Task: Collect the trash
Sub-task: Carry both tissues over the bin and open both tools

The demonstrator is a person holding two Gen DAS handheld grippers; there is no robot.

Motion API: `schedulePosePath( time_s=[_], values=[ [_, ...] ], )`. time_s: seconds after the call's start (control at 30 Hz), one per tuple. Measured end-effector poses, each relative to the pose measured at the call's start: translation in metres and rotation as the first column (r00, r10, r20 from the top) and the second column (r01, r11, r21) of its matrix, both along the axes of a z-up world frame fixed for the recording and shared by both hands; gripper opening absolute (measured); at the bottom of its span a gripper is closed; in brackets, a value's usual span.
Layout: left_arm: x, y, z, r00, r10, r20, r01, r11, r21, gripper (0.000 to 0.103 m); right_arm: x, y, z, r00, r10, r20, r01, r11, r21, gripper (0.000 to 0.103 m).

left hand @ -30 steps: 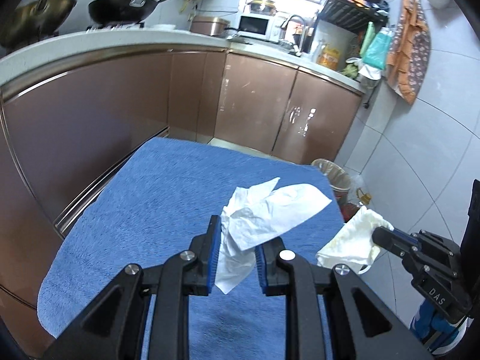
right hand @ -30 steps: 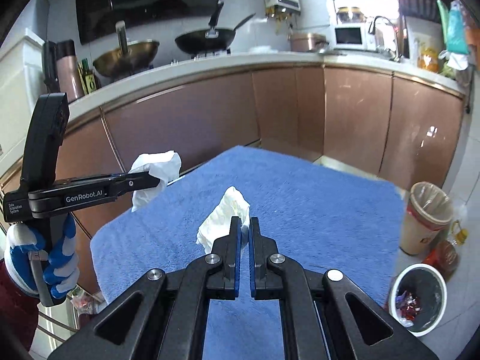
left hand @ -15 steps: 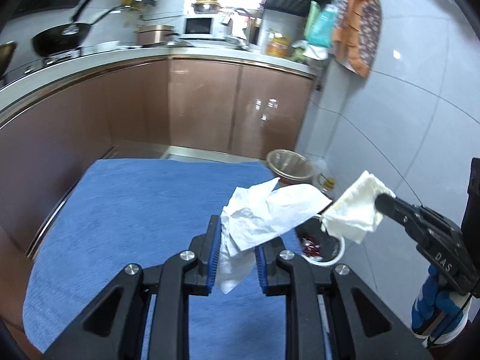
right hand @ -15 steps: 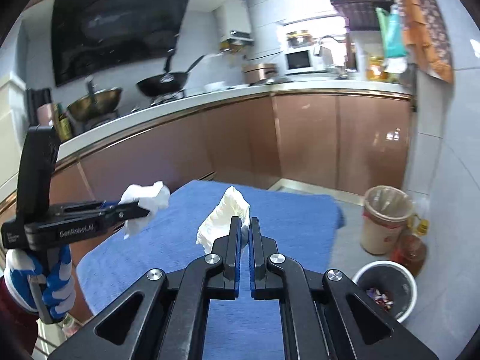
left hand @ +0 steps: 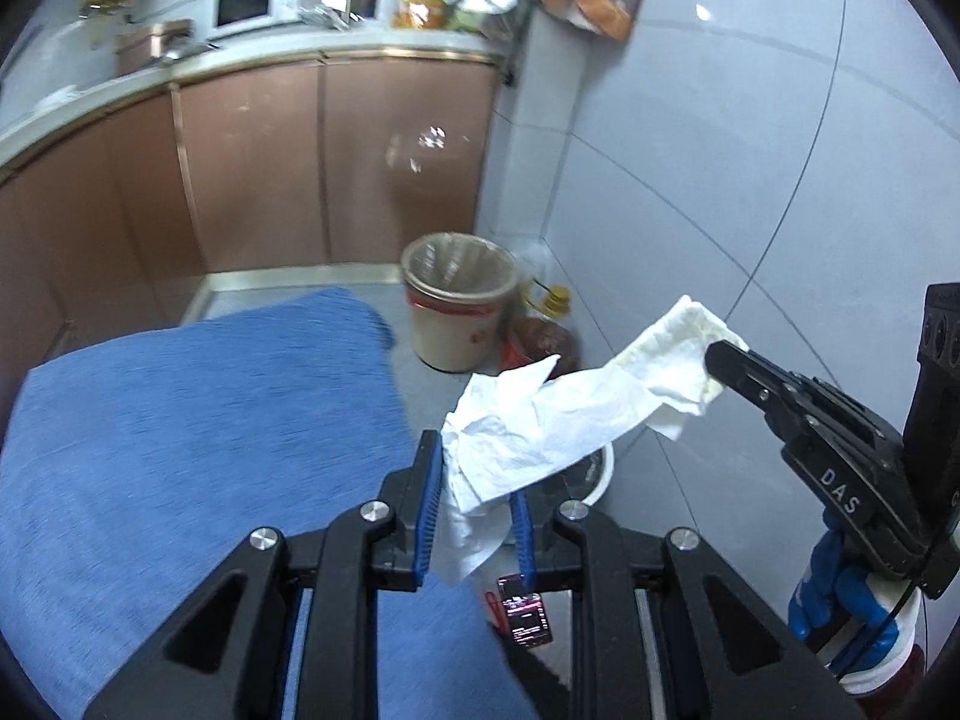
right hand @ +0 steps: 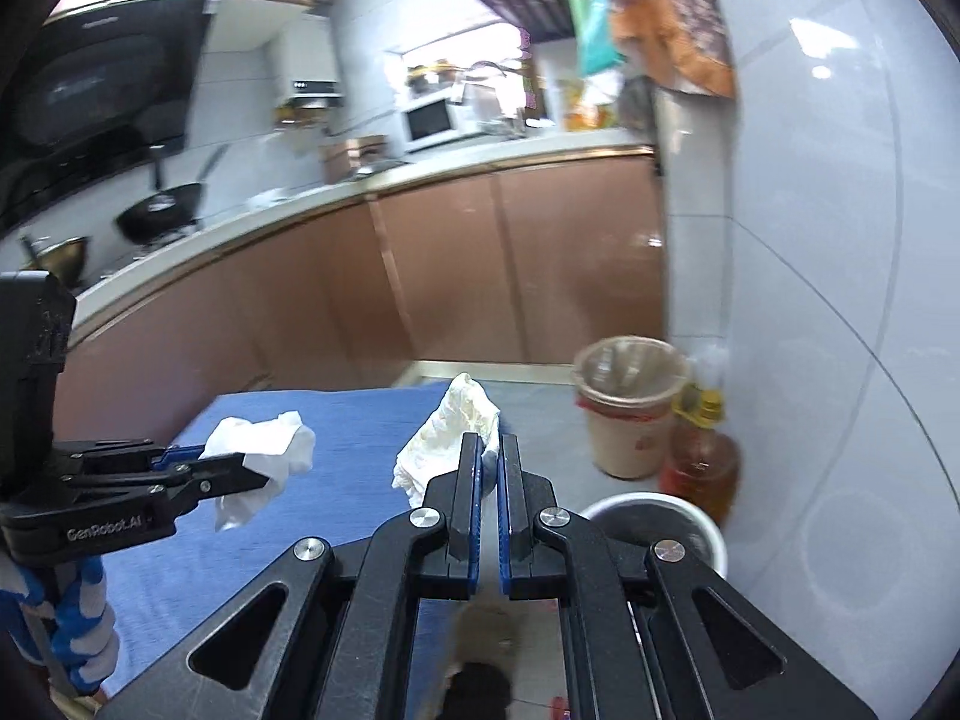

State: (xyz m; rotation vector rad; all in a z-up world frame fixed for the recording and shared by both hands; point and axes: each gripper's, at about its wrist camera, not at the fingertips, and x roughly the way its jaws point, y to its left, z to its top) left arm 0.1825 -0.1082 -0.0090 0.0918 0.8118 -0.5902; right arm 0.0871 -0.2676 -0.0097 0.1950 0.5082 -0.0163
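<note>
Both grippers have swung rightward off the blue cloth point(left hand: 180, 450) toward the tiled wall since the earlier frames, each carrying its tissue along. Now the left gripper point(left hand: 474, 498) pinches a crumpled white tissue point(left hand: 516, 432) between its blue pads, held beyond the cloth's right edge above a white bin point(right hand: 654, 516) on the floor. Beside it, the right gripper point(right hand: 491, 468) has its jaws nearly together, clamped on a folded cream tissue point(right hand: 450, 426). A tan lined bin point(left hand: 459, 300) stands farther back against the cabinets, an oil bottle point(right hand: 699, 450) just beside it.
</note>
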Motion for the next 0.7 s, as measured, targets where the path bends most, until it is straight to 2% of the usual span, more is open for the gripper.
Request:
schedulePosePath(
  time_s=[0.23,0.43,0.63,0.7],
  values=[
    [0.053,-0.071,-0.064,0.992,-0.059,-0.109,0.063,0.998,0.032,0.021,0.043,-0.056,-0.059,0.987,-0.124,-0.106,0.126,0.992,0.01,0.004],
    [0.097,-0.128,-0.117,0.979,-0.08,-0.187,0.091,0.995,0.05,0.022,0.086,-0.1,-0.122,0.955,-0.193,-0.226,0.203,0.979,0.022,0.004],
    [0.123,-0.161,-0.153,0.965,-0.09,-0.245,0.107,0.993,0.056,0.024,0.124,-0.121,-0.168,0.929,-0.216,-0.301,0.229,0.973,0.008,0.007],
    [0.131,-0.165,-0.163,0.959,-0.087,-0.269,0.103,0.994,0.045,0.028,0.136,-0.126,-0.184,0.919,-0.218,-0.328,0.234,0.972,0.01,0.007]
  ],
)
